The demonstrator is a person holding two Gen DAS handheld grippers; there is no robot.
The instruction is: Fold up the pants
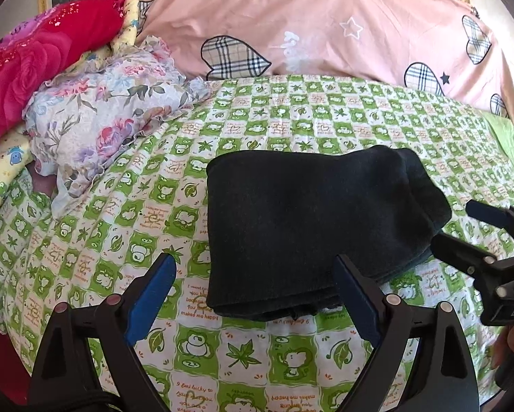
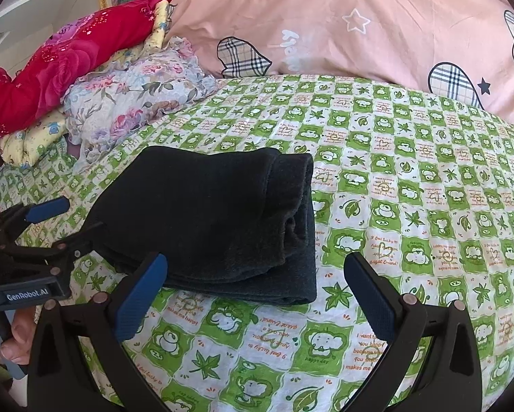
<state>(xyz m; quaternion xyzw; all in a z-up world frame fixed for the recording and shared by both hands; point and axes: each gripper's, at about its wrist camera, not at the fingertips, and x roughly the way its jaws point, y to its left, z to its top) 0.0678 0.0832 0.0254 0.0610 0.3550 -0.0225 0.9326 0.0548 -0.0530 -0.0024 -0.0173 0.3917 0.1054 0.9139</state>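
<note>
Black pants (image 1: 312, 226) lie folded into a thick rectangular stack on the green-and-white checked bedsheet (image 1: 222, 343); they also show in the right wrist view (image 2: 215, 219), with the folded layers visible at the stack's right end. My left gripper (image 1: 253, 295) is open and empty, just in front of the stack's near edge. My right gripper (image 2: 253, 295) is open and empty, near the stack's front right corner. Each gripper appears in the other's view, the right one (image 1: 459, 230) and the left one (image 2: 68, 219), both open beside the pants.
A large pink pillow (image 1: 325, 24) with plaid hearts lies across the head of the bed. A pile of floral cloth (image 1: 113, 113), a red quilt (image 1: 44, 58) and yellow fabric sits at the far left. The bed's edge is at lower left.
</note>
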